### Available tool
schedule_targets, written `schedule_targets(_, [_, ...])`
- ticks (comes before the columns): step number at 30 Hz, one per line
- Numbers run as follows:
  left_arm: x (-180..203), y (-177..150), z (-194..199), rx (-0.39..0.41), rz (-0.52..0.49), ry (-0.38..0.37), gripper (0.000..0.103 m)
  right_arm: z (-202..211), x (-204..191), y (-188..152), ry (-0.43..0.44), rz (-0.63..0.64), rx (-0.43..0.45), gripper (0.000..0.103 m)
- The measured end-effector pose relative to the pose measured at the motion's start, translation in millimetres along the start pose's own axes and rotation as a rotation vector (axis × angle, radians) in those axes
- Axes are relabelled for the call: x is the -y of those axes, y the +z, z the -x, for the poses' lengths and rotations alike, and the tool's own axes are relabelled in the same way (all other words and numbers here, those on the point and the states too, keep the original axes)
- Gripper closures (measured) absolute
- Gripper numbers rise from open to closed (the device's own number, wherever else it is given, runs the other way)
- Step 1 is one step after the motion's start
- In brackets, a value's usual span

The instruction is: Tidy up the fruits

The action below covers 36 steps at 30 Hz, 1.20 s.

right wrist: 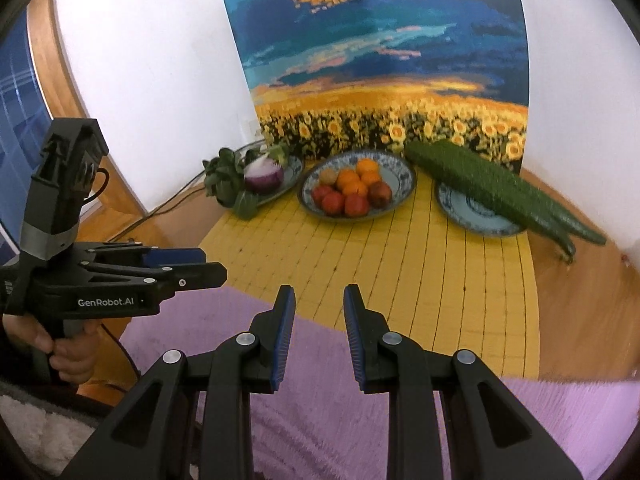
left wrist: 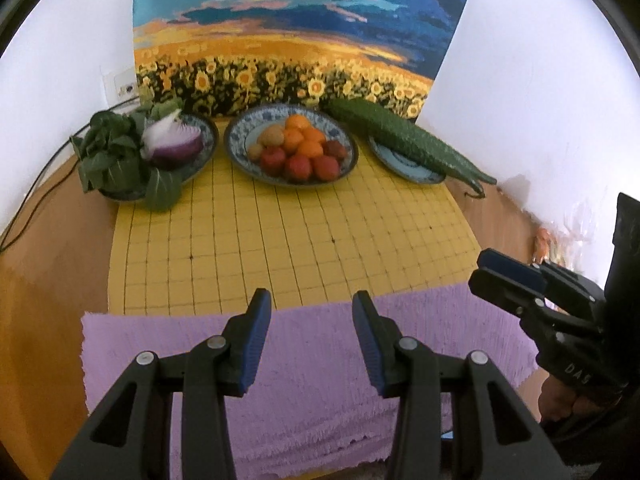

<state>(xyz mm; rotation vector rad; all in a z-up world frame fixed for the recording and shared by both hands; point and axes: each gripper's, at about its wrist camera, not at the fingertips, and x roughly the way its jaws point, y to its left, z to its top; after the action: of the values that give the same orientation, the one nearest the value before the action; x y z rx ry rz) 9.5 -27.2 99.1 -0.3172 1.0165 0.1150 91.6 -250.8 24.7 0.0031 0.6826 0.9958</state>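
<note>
Nearest to the cameras, the left gripper point(left wrist: 312, 312) hangs over a purple towel point(left wrist: 312, 380) with its jaws wide apart and nothing between them. The right gripper point(right wrist: 320, 308) is beside it, over the same towel, its jaws parted a little less and also empty. Neither one touches any object, so both are well apart from the food.

Behind the towel lies a yellow mat point(left wrist: 280, 232) with a dark grid, and its middle part carries nothing. At the far edge of the mat three dishes stand in a row on the table point(left wrist: 48, 264). The left plate point(left wrist: 206, 130) holds leafy greens point(left wrist: 116, 152) and a cut red onion point(left wrist: 174, 140). The middle bowl point(left wrist: 240, 136) holds the fruits point(left wrist: 300, 148): oranges heaped at the back, red ones in front, and two brownish ones on the left side (perhaps kiwis, but this is not sure). The right plate point(left wrist: 400, 164) carries two long cucumbers point(left wrist: 404, 136), whose tips reach past its rim onto the table.

Judging from this, all fruits already sit together in one bowl, apart from the vegetables. Either the sorting is finished and the grippers rest, or nothing has begun; the pictures do not decide this. If work remains, it is probably to group the fruits by kind.
</note>
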Motion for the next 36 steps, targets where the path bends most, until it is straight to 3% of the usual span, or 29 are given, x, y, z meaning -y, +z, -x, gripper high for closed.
schedule_targets(10, [-1.0,-19.8,-10.6,-0.094,-0.019,-0.002,0.059,-3.6,6.8,-22.9,-0.006,-0.104,-0.083,0.077])
schedule_targets(14, [-5.1,-28.5,-17.9,-0.117,-0.046,-0.005,0.059,-5.8,2.1,-32.5,-0.046,-0.114,-0.119,0.077])
schedule_targets(20, [-12.8,-56.2,-31.7,-0.219,-0.008,-0.080,0.059,-5.6,-3.1,-60.1,-0.110,-0.156,-0.218,0.077])
schedule_targets(25, [-11.6,-77.2,-34.6,-0.270,-0.006,-0.082,0.059,-13.5,-9.9,-87.6,-0.106,-0.181,-0.296,0.077])
schedule_targets(32, [-9.5,-78.8,-28.4,-0.263,-0.058,-0.031,0.059,-12.2,-11.7,-87.0,-0.097,-0.180,-0.257,0.077])
schedule_targets(36, [-22.1,-72.5,-31.4,-0.263,-0.020,-0.022,0.059,-10.8,-9.2,-79.8,-0.119,-0.178,-0.247,0.077])
